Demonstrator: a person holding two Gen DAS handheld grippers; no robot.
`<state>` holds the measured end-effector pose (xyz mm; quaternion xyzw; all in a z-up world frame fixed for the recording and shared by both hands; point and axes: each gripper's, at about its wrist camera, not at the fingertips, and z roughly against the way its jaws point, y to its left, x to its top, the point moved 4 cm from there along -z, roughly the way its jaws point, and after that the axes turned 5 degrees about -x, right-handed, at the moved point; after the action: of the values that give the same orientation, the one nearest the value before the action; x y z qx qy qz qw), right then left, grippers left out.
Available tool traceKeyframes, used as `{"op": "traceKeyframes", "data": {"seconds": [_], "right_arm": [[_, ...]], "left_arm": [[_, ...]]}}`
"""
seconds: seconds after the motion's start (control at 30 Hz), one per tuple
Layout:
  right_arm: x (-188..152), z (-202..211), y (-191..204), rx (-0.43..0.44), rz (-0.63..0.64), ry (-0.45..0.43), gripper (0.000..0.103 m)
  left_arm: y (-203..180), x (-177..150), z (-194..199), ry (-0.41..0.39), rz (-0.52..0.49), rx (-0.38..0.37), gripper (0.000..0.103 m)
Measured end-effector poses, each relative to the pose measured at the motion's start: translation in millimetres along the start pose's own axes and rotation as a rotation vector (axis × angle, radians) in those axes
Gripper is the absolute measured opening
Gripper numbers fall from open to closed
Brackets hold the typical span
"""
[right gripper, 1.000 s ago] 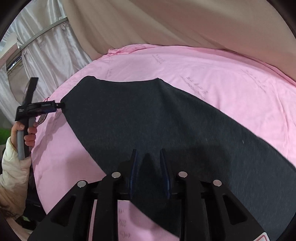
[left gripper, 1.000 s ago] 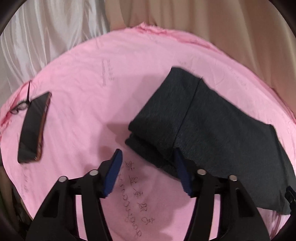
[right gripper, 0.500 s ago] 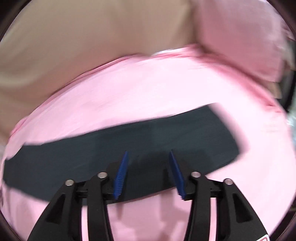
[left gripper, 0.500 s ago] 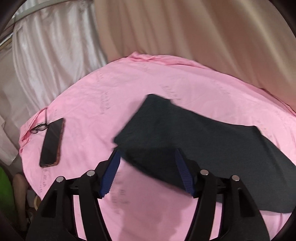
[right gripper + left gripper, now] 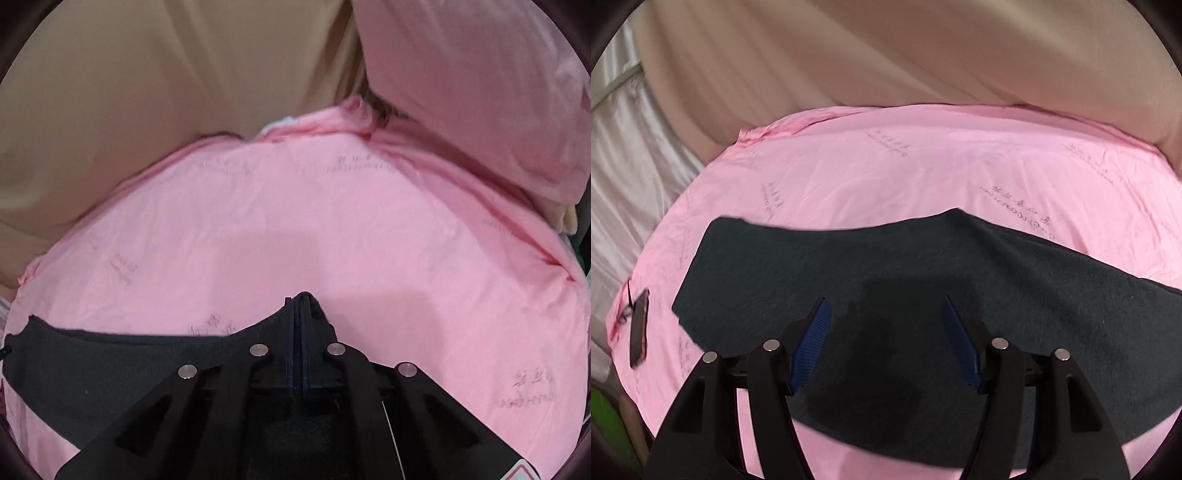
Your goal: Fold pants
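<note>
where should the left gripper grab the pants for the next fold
Probably the left end's near corner, approached from the near edge. The pants lie flat as a long band, so only edges offer a pinch. The right gripper already pinches the other end.

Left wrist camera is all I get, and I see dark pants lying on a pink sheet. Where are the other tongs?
Observer: The right tongs have just closed, and they pinch an edge of the pants with the cloth between them.
Operator: Is the cloth flat there?
Observer: No. It rises to a little peak at the pinch, and the rest trails off to the left over the pink sheet.
Operator: Is anything else over there?
Observer: Yes, what looks like a pink pillow sits at the top right, past the sheet.
</note>
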<state>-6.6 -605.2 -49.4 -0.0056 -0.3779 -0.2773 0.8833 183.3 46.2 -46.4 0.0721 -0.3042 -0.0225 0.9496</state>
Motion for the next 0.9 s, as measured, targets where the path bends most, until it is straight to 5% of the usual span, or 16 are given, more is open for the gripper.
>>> {"op": "traceKeyframes", "data": {"seconds": [0.07, 0.13, 0.2, 0.3, 0.43, 0.53, 0.73, 0.83, 0.9], "right_arm": [[-2.4, -12.5, -19.2, -0.022, -0.038, 0.038, 0.002], [-15.6, -26.1, -26.4, -0.141, 0.008, 0.116, 0.005], [-19.2, -11.1, -13.5, -0.143, 0.03, 0.08, 0.015], [-12.9, 14.3, 42.3, 0.0, 0.1, 0.02, 0.036], [-41.8, 6.2, 189.8, 0.263, 0.392, 0.082, 0.043], [-78.8, -18.7, 283.7, 0.419, 0.562, 0.176, 0.042], [-114.1, -82.9, 371.6, 0.398, 0.767, 0.278, 0.038], [-107.5, -83.6, 378.7, 0.402, 0.76, 0.267, 0.005], [-96.3, -83.4, 380.6, 0.388, 0.753, 0.231, 0.003]], "left_arm": [[-11.2, 3.9, -13.7, 0.02, -0.022, 0.013, 0.061], [-19.5, 6.1, -27.2, 0.044, -0.03, 0.018, 0.061], [-22.5, 7.3, -31.2, 0.048, -0.03, 0.01, 0.061], [-28.0, 9.5, -32.7, 0.045, -0.044, -0.007, 0.061], [-38.8, 16.1, -40.4, 0.046, -0.068, -0.015, 0.061], [-41.1, 18.4, -53.9, 0.073, -0.067, -0.018, 0.061], [-30.5, 25.2, -68.4, 0.087, -0.052, -0.048, 0.062], [-29.5, 30.1, -73.5, 0.083, -0.068, -0.053, 0.062], [-29.3, 34.4, -77.2, 0.075, -0.075, -0.049, 0.063]]}}
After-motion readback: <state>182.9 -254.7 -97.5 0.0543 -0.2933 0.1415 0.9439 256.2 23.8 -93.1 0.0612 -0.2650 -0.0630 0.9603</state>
